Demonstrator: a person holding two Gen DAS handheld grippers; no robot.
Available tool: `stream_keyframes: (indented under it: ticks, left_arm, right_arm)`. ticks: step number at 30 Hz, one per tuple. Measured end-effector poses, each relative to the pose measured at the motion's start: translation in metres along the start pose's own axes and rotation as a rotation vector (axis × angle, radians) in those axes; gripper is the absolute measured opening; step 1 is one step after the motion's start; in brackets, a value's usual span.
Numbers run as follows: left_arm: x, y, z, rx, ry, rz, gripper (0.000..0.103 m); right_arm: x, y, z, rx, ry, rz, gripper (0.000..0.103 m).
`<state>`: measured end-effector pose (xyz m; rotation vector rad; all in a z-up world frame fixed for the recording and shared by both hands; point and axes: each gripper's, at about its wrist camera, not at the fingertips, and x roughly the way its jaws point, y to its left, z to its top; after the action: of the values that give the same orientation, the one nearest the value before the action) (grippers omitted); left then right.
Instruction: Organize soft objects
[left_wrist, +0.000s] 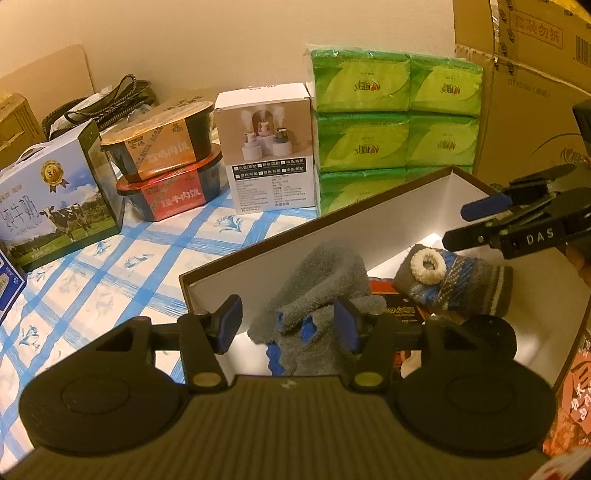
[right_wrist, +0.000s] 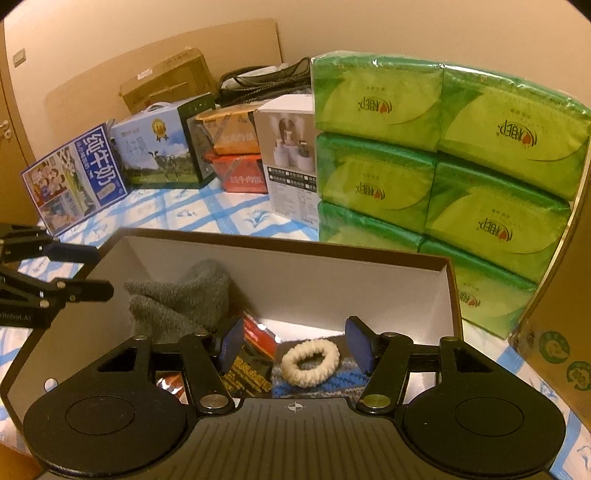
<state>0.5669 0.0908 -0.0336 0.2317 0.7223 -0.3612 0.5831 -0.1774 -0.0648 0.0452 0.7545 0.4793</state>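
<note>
The open box (left_wrist: 369, 218) with white inner walls sits on my blue-checked cloth (left_wrist: 122, 266), and the soft things are already inside it. A fuzzy grey glove with blue patches (left_wrist: 317, 280) lies against the box's left side, below my left gripper (left_wrist: 290, 323), whose jaws stand spread apart with nothing between them. Toward the right end lies a grey and blue striped knit piece (right_wrist: 317, 380), with a cream fluffy ring (right_wrist: 310, 360) on top of it. My right gripper (right_wrist: 297, 345) hovers right over that ring, fingers wide and gripping nothing. Under the soft items there is some dark and red printed packaging (right_wrist: 255, 339); it is mostly covered, so I can only guess it may be a flat packet. The box's near edge is cut off by my tools in both views. Behind the box stands a stack of green tissue packs (right_wrist: 436, 155).
</note>
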Motion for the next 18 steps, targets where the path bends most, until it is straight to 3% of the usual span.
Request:
stream_keyframes:
  ticks: [18]
  left_arm:
    - [-0.026,0.009,-0.003,-0.063,-0.018,0.006,0.056]
  right_arm:
    - [-0.022,0.001,-0.010,0.009,0.017,0.007,0.061]
